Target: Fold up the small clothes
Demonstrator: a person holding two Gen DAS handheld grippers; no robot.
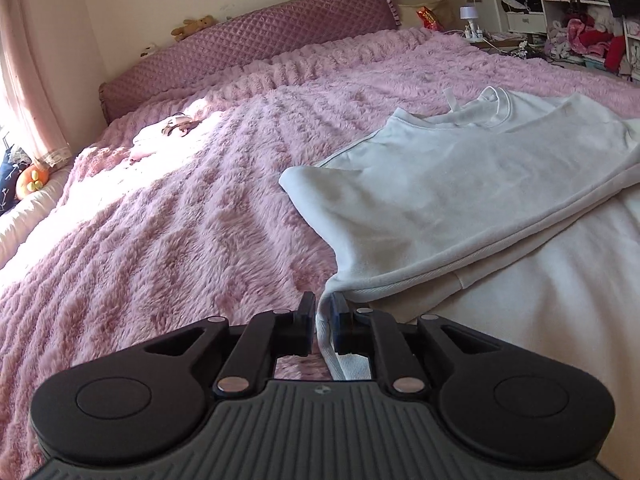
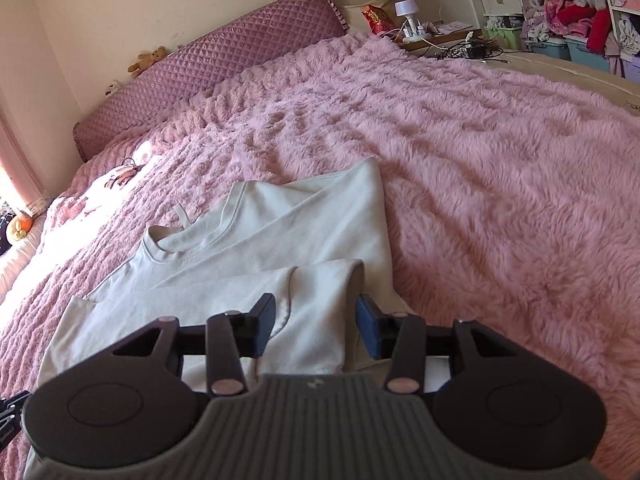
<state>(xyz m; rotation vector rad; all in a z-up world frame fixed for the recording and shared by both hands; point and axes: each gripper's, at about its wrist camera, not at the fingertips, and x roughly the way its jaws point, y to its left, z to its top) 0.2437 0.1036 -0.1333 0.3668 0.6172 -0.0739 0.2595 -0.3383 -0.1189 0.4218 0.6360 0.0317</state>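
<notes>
White shirt (image 2: 256,264) lies part-folded on pink fuzzy blanket (image 2: 480,160).

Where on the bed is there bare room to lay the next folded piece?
The pink blanket is bare right of the white top, out to the bed's far edge. Also free: the stretch between the top's collar and the quilted headboard. The sunlit corner by the small pink garment is taken.
</notes>
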